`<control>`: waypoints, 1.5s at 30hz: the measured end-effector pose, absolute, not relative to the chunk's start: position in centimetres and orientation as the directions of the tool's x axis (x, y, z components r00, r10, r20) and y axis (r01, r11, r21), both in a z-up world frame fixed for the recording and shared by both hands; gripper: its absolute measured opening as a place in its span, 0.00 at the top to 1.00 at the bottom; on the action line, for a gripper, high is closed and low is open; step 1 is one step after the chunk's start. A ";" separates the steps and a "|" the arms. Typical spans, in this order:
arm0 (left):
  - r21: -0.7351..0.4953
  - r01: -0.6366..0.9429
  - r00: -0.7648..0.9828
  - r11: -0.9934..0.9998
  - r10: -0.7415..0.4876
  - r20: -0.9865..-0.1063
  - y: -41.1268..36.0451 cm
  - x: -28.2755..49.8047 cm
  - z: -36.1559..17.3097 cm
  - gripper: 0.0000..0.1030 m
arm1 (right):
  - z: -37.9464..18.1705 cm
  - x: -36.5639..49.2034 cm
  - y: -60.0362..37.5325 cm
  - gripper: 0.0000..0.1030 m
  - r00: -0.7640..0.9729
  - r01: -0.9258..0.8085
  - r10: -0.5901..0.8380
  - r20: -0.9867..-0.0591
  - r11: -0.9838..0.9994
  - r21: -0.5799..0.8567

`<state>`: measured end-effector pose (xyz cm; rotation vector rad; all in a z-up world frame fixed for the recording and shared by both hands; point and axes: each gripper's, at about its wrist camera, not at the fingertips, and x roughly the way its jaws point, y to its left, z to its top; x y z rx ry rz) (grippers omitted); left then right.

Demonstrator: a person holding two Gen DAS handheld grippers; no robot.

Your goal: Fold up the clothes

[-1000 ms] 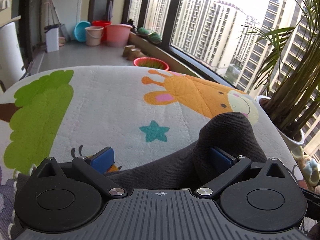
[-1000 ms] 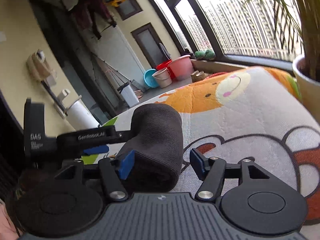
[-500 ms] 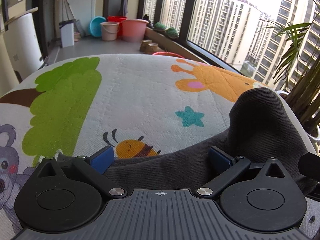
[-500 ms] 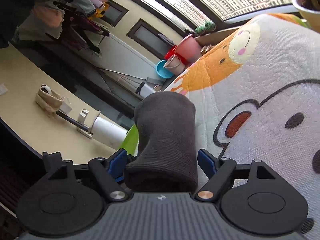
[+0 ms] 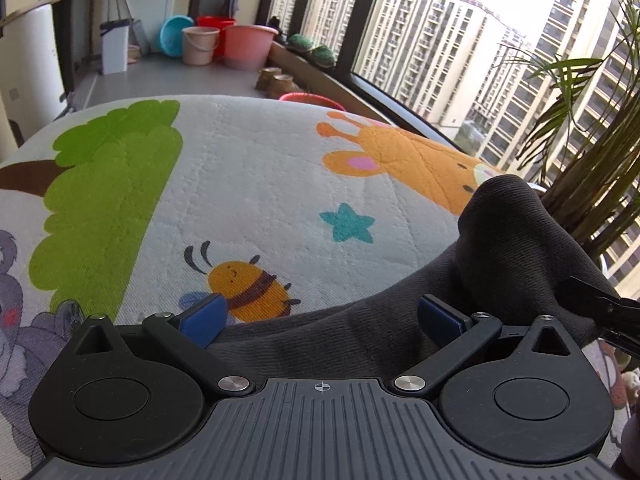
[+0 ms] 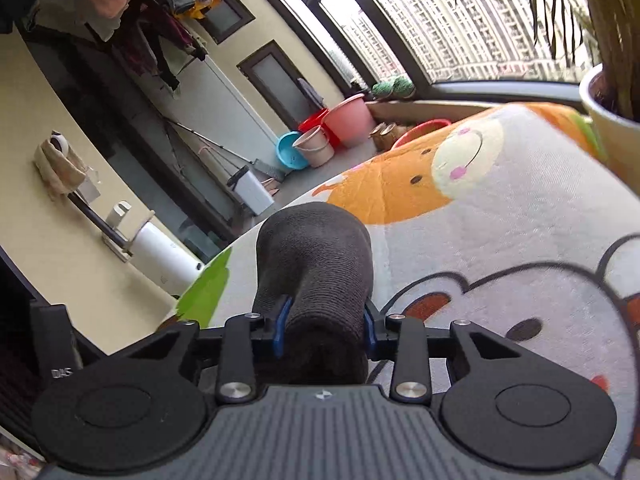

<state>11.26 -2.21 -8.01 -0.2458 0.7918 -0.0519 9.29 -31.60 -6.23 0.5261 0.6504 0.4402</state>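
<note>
A dark grey knitted garment [image 5: 400, 332] lies on a cartoon-printed play mat [image 5: 248, 184]. Its edge runs between the wide-apart fingers of my left gripper [image 5: 320, 316], which is open. A bunched fold of it [image 5: 508, 232] rises at the right. In the right wrist view my right gripper [image 6: 324, 330] is shut on that rounded fold of the garment [image 6: 316, 256], its blue pads [image 6: 280, 328] pressed against both sides. The tip of the right gripper [image 5: 608, 312] shows at the right edge of the left wrist view.
A potted palm [image 5: 580, 160] stands at the mat's right edge, its pot [image 6: 612, 136] near the right gripper. Plastic buckets and basins [image 5: 224, 46] sit on the floor beyond the mat, by the window. A white cylinder [image 6: 164, 256] stands at the wall.
The right gripper has closed on the grey fold, which it only straddled before. The left gripper has stayed open around the garment's edge and shifted slightly over the mat.
</note>
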 end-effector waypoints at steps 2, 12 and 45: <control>-0.239 -0.040 0.711 0.970 -0.141 -0.689 -2.5 11.0 -7.4 0.00 | -5.1 8.8 -30.6 0.67 0.747 -0.238 0.469 -0.472 0.850 0.469; -0.208 -0.002 0.801 0.978 -0.123 -0.586 -3.4 9.6 -2.5 0.00 | -4.4 3.8 -21.2 0.63 0.798 -0.453 0.393 -0.458 0.891 -0.025; -0.280 -0.156 0.780 0.947 -0.056 -0.624 2.1 9.4 -6.8 0.00 | -7.6 10.2 -25.7 0.44 0.585 -0.369 0.688 -0.430 0.698 0.614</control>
